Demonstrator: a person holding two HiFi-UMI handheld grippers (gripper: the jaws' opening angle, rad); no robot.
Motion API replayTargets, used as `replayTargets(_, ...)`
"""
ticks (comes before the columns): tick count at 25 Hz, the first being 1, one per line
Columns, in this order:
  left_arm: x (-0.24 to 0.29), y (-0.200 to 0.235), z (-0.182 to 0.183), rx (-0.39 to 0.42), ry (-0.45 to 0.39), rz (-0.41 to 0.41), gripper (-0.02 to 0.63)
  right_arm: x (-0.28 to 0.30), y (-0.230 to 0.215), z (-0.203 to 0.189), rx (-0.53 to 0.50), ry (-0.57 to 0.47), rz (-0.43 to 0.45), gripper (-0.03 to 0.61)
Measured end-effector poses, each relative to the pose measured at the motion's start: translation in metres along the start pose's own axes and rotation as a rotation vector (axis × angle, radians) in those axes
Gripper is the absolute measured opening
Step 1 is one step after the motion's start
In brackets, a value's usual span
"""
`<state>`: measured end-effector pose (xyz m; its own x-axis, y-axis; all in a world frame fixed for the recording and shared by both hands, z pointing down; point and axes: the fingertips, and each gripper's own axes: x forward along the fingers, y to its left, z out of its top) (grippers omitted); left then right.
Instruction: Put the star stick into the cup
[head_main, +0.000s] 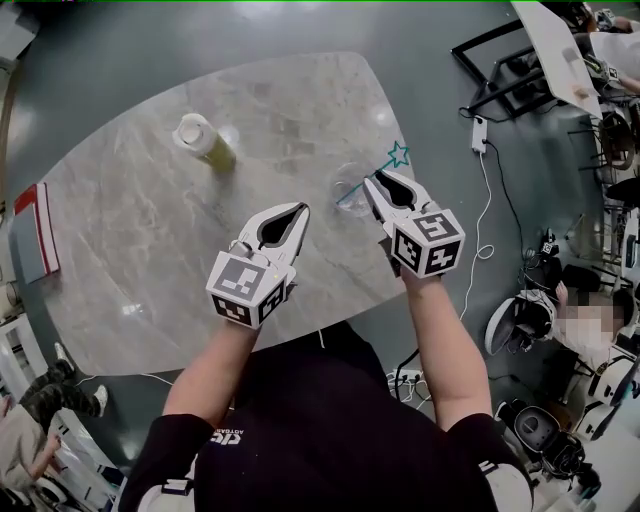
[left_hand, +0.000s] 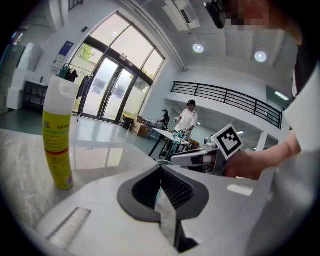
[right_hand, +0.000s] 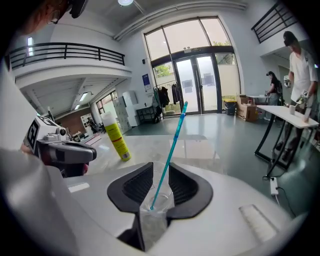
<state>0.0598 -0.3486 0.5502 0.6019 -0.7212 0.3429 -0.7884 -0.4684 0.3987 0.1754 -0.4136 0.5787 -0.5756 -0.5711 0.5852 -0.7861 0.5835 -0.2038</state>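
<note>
A teal star stick (head_main: 398, 154) leans in a clear cup (head_main: 350, 183) on the marble table (head_main: 140, 230), its star sticking out to the upper right. My right gripper (head_main: 378, 177) hovers over the cup. In the right gripper view the stick (right_hand: 175, 135) rises between the jaws, its lower end in the cup (right_hand: 162, 200); the right gripper (right_hand: 161, 167) is open, its pads clear of the stick. My left gripper (head_main: 303, 208) hangs to the cup's left, shut and with nothing in it (left_hand: 161, 167).
A yellow spray bottle (head_main: 200, 138) with a white cap stands upright at the back left of the table. A red-edged book (head_main: 35, 230) lies at the table's left edge. Cables and a power strip (head_main: 480, 135) lie on the floor to the right.
</note>
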Motion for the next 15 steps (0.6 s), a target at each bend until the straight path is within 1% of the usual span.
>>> replayTargets(3, -0.002, 0.003, 0.001, -0.003, -0.001, 0.004, 0.003, 0.0, 0.0, -0.002, 0.014, 0.019, -0.006, 0.129)
replayTargets(6, -0.004, 0.006, 0.003, -0.006, -0.001, 0.012, 0.003, -0.002, -0.003, -0.006, 0.031, 0.033, -0.022, 0.163)
replayTargets(9, -0.006, 0.005, 0.004, -0.009, -0.005, 0.016, 0.003, -0.008, -0.008, -0.011, 0.068, 0.031, -0.038, 0.182)
replayTargets(15, -0.014, 0.0, 0.008, -0.004, -0.01, 0.026, 0.003, -0.022, -0.009, -0.022, 0.14, 0.027, -0.023, 0.187)
